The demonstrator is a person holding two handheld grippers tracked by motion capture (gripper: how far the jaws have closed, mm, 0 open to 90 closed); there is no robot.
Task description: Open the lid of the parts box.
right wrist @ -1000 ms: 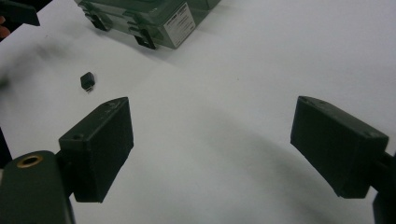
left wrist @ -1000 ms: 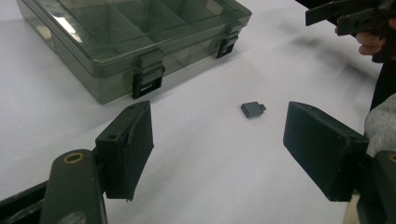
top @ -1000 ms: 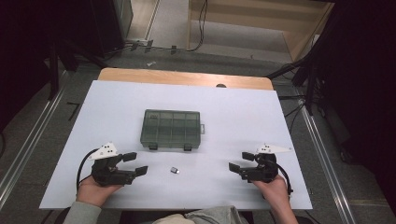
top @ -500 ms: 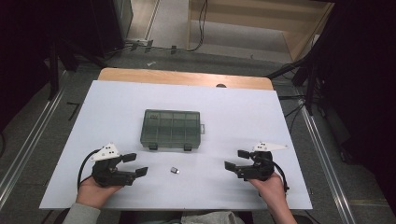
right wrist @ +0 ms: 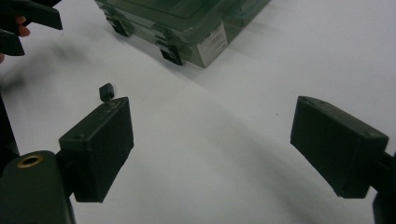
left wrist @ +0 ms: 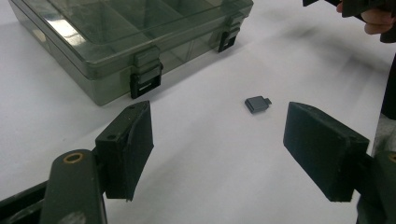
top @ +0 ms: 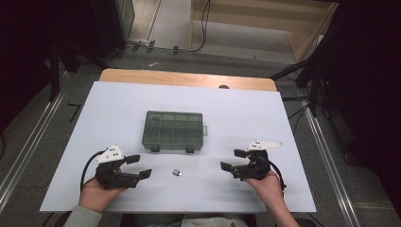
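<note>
A smoky clear compartment box (top: 174, 131) lies closed in the middle of the white table (top: 142, 99), its two latches facing me. A small dark grey part (top: 177, 173) lies loose in front of it, also seen in the left gripper view (left wrist: 257, 103) and the right gripper view (right wrist: 106, 91). My left gripper (top: 139, 166) rests open at the near left, a short way left of the part. My right gripper (top: 233, 160) stands open at the near right, pointing toward the part. Nothing is between either pair of jaws.
The box (left wrist: 116, 42) fills the upper left of the left gripper view, and its labelled end (right wrist: 212, 39) shows in the right gripper view. A wooden strip (top: 189, 79) edges the table's far side. Dark stands and cables flank the table.
My right gripper has slid leftward toward the small part. The left gripper has barely moved. Box and part stay put.
</note>
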